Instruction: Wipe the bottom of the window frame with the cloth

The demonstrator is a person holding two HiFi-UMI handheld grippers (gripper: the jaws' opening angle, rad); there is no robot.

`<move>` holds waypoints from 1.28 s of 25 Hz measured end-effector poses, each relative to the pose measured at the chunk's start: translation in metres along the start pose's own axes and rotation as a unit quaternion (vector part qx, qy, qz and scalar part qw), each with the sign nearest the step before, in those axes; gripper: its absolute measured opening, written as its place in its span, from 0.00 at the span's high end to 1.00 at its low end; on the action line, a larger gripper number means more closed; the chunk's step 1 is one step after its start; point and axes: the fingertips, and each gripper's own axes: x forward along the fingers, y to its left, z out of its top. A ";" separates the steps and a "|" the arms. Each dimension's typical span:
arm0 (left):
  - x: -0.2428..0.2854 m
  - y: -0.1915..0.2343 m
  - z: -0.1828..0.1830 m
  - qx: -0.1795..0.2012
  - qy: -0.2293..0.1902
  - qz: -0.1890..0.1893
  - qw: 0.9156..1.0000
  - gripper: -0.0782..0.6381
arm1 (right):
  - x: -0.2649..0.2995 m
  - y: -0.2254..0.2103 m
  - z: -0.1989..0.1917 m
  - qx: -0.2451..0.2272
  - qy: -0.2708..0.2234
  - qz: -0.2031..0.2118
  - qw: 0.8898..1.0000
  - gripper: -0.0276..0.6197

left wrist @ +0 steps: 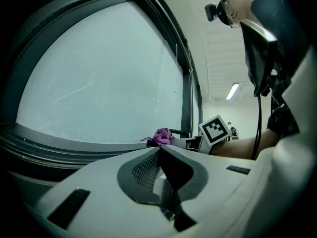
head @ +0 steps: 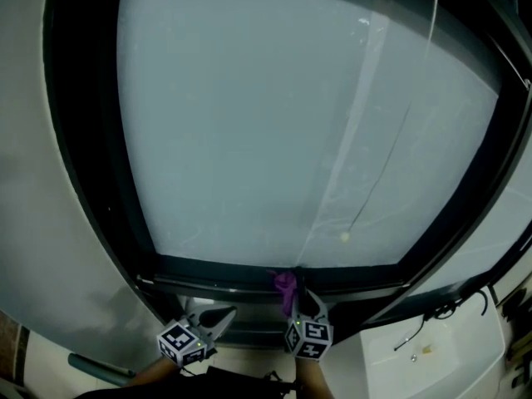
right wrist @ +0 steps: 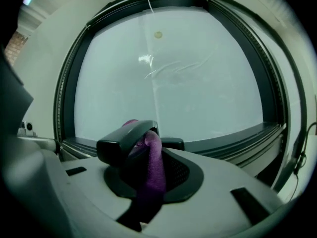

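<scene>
Frosted glass fills the background, set in one dark window frame. Of the two grippers, the right gripper pinches the single purple cloth, which is bunched at its tips against the frame's bottom rail just ahead. The left gripper sits beside it, pressed together on nothing. No wiped stretch shows, so I judge the wiping barely begun, with the rail to either side left to do.

A white counter sits at four o'clock in the head view, a black cord just above it. In the left gripper view, a long ceiling light glows near three o'clock
</scene>
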 end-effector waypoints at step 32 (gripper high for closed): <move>0.059 -0.015 0.021 0.013 -0.021 0.026 0.999 0.89 | 0.032 -0.060 0.033 -0.150 0.099 0.001 0.984 0.84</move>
